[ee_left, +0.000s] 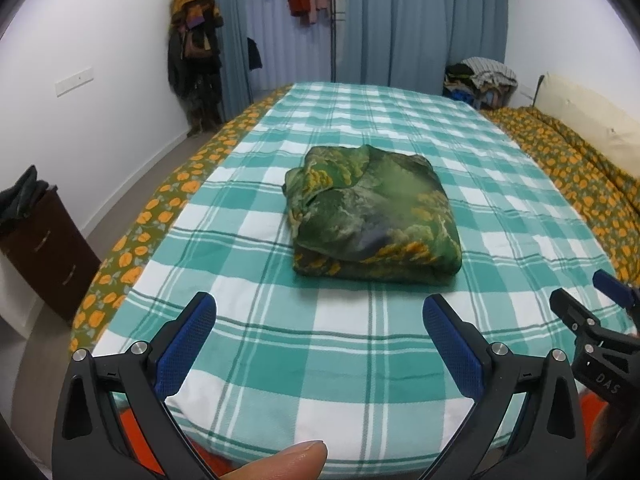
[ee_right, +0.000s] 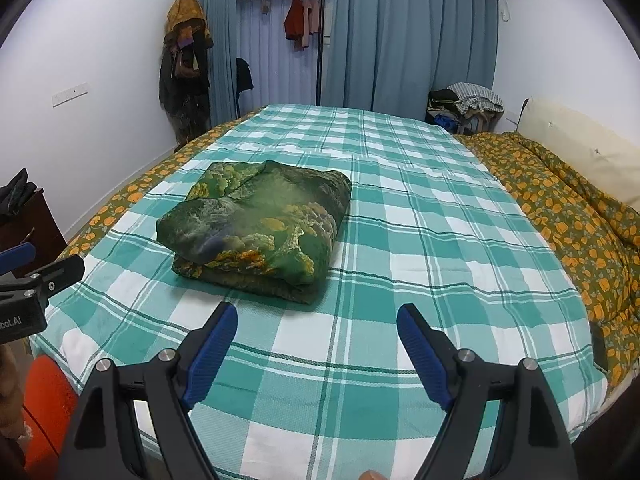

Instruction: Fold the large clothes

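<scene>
Both grippers — left gripper (ee_left: 320,314), right gripper (ee_right: 317,322) — spread wide, green garment (ee_left: 370,216) folded

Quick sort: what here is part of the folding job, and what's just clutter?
Job:
green garment, folded in a bundle on the checked bed sheet
left gripper, jaws open
right gripper, jaws open

Clutter:
clothes pile in the far corner
hanging coats
blue curtains
flowered quilt

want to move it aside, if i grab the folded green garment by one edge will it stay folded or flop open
The green garment looks thin and soft, with loose layers at its left end, so a one-edge lift would probably let it unfold. It likely weighs little for its bulk. Its slight sheen hints it may slide on the checked sheet if pushed. Both grippers, left and right, are open.
</scene>
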